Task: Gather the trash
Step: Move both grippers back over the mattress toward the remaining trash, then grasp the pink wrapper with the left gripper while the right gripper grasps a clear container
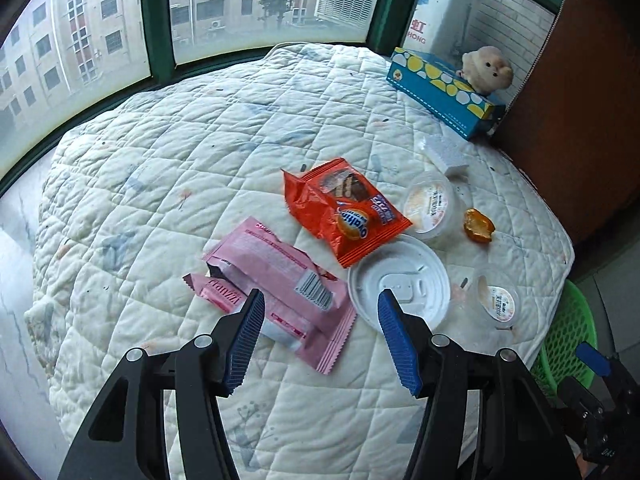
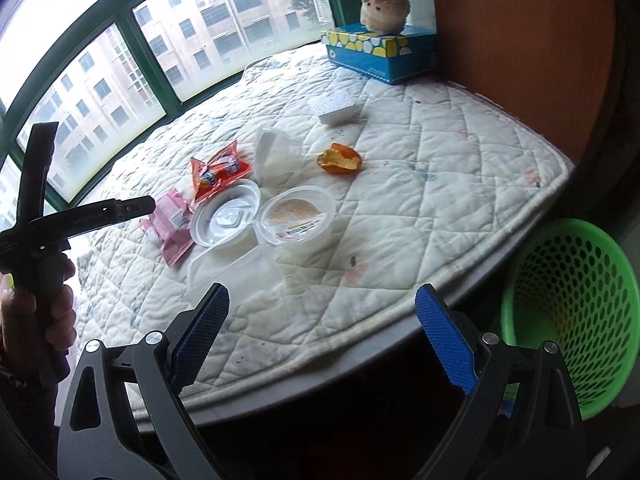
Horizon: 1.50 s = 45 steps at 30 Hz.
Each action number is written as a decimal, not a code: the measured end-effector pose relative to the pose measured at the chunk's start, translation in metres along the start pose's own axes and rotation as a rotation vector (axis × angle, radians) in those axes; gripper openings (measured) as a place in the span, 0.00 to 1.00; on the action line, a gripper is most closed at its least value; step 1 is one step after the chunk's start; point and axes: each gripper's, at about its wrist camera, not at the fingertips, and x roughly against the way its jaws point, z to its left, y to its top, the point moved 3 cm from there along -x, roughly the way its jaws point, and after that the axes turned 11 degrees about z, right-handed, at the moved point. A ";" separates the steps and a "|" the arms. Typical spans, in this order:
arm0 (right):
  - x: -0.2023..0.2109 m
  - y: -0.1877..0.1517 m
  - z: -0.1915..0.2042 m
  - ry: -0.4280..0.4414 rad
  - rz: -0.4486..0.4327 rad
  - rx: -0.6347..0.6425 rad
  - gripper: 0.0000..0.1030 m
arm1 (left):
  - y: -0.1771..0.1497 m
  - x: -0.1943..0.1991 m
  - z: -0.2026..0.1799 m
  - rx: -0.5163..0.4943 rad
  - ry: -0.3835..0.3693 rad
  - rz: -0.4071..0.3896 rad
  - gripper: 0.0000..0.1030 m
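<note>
Both grippers hang spread and empty over the quilted pad's near edge.
Left gripper hovers just above the pink wrapper; right gripper stands beside the green basket, off the pad's near right corner.

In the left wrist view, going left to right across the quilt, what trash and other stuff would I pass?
Pink wrapper → orange snack bag → white round lid → orange peel → green basket off the quilt's right edge.
</note>
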 end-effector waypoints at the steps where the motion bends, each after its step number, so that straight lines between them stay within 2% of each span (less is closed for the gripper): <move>1: -0.005 0.001 0.005 0.015 0.009 -0.002 0.89 | 0.000 -0.002 0.004 0.011 -0.003 0.005 0.55; 8: -0.043 0.009 0.031 0.144 0.090 -0.040 0.82 | -0.001 -0.011 0.025 0.057 -0.010 0.024 0.55; 12: -0.064 0.012 0.041 0.184 0.130 -0.063 0.77 | -0.001 -0.013 0.035 0.072 -0.023 0.030 0.55; 17: -0.078 0.014 0.043 0.222 0.163 -0.108 0.62 | -0.001 -0.018 0.045 0.087 -0.032 0.041 0.55; 22: -0.073 0.012 0.040 0.230 0.144 -0.120 0.51 | -0.003 -0.026 0.050 0.101 -0.041 0.059 0.55; 23: -0.070 0.012 0.038 0.230 0.137 -0.122 0.49 | -0.003 -0.027 0.050 0.102 -0.043 0.061 0.55; 25: -0.064 0.010 0.033 0.226 0.128 -0.126 0.36 | -0.004 -0.029 0.048 0.097 -0.042 0.064 0.55; 31: -0.058 0.006 0.020 0.186 0.119 -0.135 0.25 | -0.003 -0.036 0.042 0.090 -0.053 0.081 0.55; 37: -0.058 -0.001 0.012 0.110 0.128 -0.125 0.22 | 0.001 -0.047 0.047 0.137 -0.060 0.107 0.55; 45: -0.055 -0.003 0.018 0.046 0.114 -0.075 0.25 | 0.014 -0.059 0.052 0.192 -0.049 0.112 0.55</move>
